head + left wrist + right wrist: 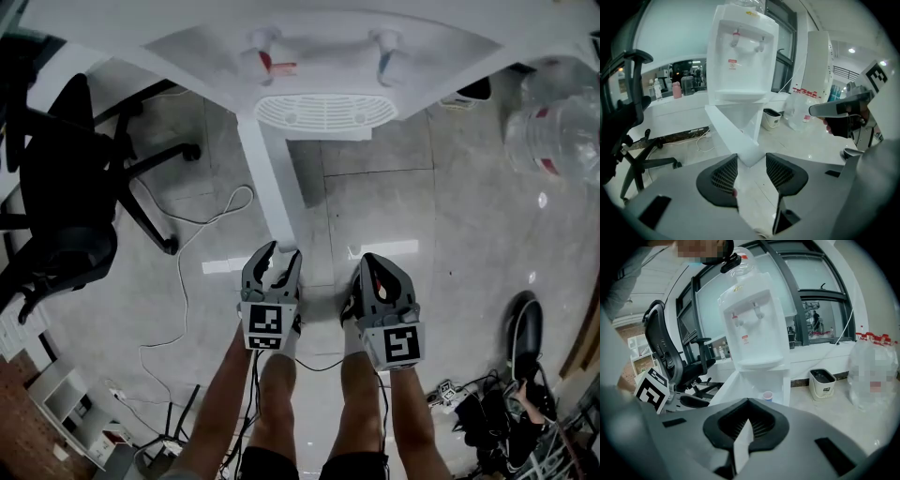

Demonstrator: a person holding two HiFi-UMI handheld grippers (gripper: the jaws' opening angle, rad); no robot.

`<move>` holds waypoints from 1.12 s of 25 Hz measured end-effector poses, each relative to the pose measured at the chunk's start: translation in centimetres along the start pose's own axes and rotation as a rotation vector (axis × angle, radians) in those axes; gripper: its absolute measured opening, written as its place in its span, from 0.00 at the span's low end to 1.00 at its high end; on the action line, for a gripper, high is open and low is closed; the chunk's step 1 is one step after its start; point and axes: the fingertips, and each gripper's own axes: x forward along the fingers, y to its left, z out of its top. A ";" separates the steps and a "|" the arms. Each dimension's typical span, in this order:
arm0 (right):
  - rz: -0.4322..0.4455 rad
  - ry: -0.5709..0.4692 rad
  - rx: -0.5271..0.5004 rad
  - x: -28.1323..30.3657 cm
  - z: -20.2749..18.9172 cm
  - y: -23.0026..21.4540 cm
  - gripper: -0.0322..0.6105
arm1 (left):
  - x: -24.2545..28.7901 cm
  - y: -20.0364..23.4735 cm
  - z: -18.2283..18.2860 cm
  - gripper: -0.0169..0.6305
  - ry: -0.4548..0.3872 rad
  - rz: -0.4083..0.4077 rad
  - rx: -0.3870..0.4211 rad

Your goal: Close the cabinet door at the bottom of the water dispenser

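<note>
The white water dispenser stands ahead of me, its taps facing me. Its bottom cabinet door is swung wide open and sticks out toward me as a narrow white strip. My left gripper is open, and the door's free edge reaches just between its fingertips without the pads pressing on it. My right gripper hovers to the right of the door with its tips together and nothing in them. In the right gripper view the open cabinet shows a small cup inside.
A black office chair stands left of the dispenser, with a white cable trailing over the tiled floor. A large clear water bottle and a small bin sit to the right. Tangled cables lie at the bottom right.
</note>
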 end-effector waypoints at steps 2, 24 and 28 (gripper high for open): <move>-0.015 -0.007 0.014 -0.5 -0.1 -0.8 0.07 | 0.5 -0.8 0.5 0.32 0.000 -0.007 0.024; -0.129 -0.069 0.100 -4.1 0.1 -10.3 0.07 | 7.1 -8.2 7.2 0.24 -0.013 -0.033 0.065; -0.141 -0.064 0.115 -3.9 -0.1 -12.1 0.07 | 8.8 -9.1 8.7 0.23 -0.020 -0.041 0.081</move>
